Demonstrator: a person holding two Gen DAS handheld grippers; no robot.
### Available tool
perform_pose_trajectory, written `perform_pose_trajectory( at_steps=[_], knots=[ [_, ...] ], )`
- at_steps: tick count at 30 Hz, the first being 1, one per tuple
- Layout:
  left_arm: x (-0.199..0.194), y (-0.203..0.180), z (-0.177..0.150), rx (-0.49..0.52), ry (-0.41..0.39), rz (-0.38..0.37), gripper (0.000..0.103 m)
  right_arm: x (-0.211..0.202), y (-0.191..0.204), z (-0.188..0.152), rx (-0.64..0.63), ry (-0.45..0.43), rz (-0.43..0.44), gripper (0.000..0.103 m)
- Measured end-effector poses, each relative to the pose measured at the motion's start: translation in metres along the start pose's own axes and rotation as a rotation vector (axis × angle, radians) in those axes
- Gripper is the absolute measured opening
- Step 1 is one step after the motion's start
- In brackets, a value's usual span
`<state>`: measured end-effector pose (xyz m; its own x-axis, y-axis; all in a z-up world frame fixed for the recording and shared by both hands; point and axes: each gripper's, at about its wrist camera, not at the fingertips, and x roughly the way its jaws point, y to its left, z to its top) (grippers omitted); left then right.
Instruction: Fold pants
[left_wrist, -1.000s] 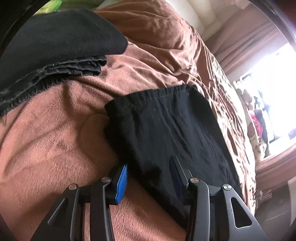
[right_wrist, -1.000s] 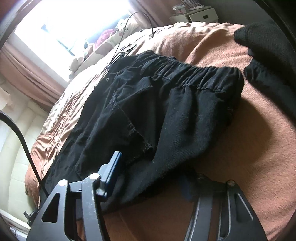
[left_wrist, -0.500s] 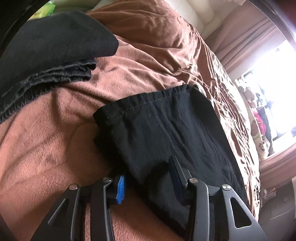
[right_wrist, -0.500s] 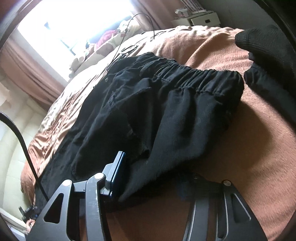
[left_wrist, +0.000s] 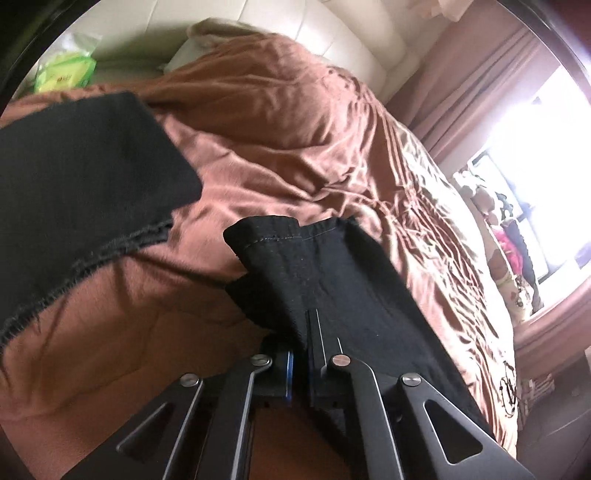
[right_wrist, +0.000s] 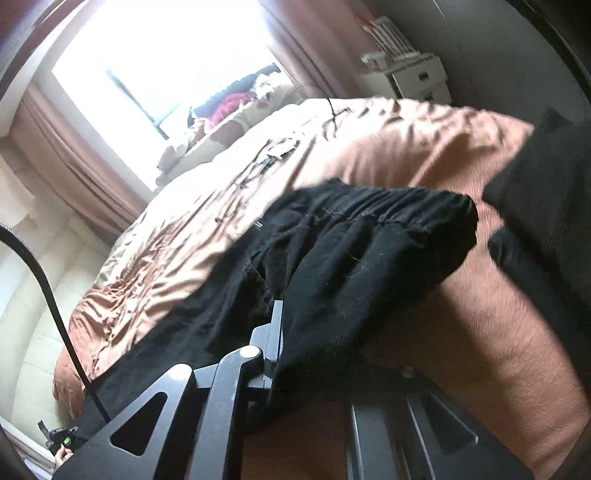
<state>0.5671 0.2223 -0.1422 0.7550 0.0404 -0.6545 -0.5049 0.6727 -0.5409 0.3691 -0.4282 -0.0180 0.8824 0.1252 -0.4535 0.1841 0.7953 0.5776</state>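
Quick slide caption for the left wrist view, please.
Left tool shut on the hem end of black pants, raised off the brown blanket; folded dark garments beside.

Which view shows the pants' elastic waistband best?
The right wrist view: the gathered elastic waistband runs across mid-frame. The left wrist view shows only the stitched leg hem of the black pants, no waistband.

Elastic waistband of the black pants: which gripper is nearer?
Right. The right gripper grips the pants just below the waistband; the left gripper grips the hem end.
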Motion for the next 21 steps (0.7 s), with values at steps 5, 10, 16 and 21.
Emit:
perform_pose_trajectory(
  at_steps=[5, 10, 16, 21],
  knots=[
    [-0.021, -0.006, 0.005, 0.015, 0.002, -0.016, 0.005, -0.023, 0.007, -0.004, -0.005, 0.003, -0.005, 0.004],
    [-0.045, 0.003, 0.002, 0.013, 0.035, -0.032, 0.005, -0.052, -0.005, -0.011, -0.005, 0.012, -0.012, 0.004],
    [-0.082, 0.019, -0.01, 0.02, 0.052, -0.047, 0.005, -0.095, -0.016, -0.023, 0.009, 0.024, -0.022, 0.004],
    [-0.111, 0.039, -0.026, 0.036, 0.065, -0.043, 0.005, -0.134, -0.021, -0.034, 0.006, 0.033, -0.037, 0.003]
  ],
)
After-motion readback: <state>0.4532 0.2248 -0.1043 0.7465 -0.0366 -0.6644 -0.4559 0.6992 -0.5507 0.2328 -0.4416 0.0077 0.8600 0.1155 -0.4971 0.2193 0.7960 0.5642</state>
